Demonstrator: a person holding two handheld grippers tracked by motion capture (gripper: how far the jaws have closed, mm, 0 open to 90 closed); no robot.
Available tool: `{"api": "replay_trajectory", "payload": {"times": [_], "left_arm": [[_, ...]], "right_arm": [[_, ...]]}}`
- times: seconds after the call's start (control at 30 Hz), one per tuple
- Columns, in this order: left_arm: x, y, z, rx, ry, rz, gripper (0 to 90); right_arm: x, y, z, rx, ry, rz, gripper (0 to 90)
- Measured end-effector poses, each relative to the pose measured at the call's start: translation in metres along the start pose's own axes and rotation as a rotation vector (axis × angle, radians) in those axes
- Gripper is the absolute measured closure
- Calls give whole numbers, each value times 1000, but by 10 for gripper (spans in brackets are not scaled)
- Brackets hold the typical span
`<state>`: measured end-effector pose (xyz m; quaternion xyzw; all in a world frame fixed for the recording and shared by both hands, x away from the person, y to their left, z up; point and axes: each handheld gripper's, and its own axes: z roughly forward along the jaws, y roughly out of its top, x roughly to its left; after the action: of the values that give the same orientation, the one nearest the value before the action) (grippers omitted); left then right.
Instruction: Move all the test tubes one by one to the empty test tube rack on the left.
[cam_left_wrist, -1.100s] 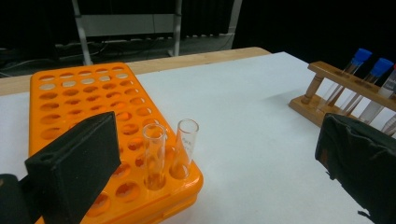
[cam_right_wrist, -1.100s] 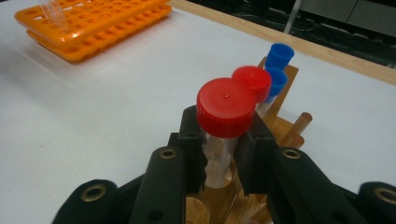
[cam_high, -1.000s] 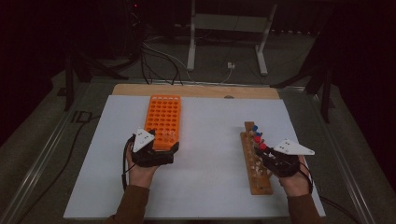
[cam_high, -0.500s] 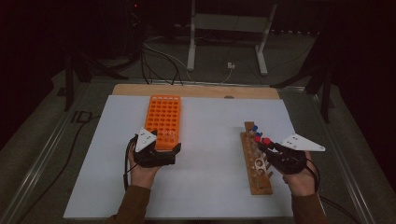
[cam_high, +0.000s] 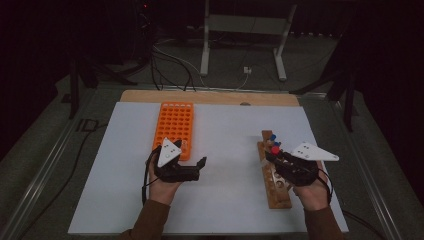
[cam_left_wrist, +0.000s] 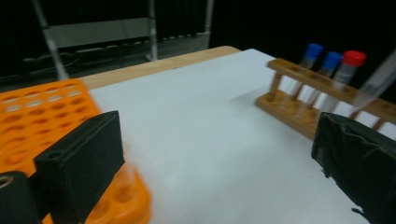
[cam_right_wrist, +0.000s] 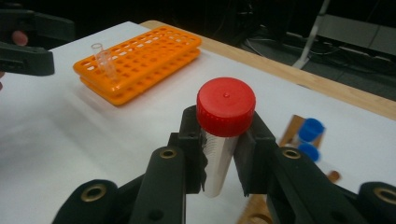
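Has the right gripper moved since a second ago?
Yes. The right gripper has risen off the wooden rack and drifted slightly right, jaws shut on the red-capped tube.

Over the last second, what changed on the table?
The right gripper, shut on the red-capped tube, has risen a little above the wooden rack, taking the tube with it. The left gripper has swung off the orange rack's near end toward the middle of the table, jaws open and empty. Both racks, the two blue-capped tubes and the small clear tube stayed put.
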<state>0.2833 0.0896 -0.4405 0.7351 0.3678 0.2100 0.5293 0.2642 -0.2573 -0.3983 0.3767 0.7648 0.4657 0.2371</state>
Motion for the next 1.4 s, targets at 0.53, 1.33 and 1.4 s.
{"api": "replay_trajectory", "payload": {"times": [0.53, 1.33, 1.4], "left_arm": [[-47, 6, 36, 42, -190, 56, 167], [-85, -2, 67, 65, -256, 151, 683], [-85, -3, 68, 66, -258, 155, 725]], "right_arm": [[20, 4, 27, 36, 108, 10, 744], [36, 1, 40, 62, 172, 7, 744], [36, 1, 41, 65, 174, 8, 744]]}}
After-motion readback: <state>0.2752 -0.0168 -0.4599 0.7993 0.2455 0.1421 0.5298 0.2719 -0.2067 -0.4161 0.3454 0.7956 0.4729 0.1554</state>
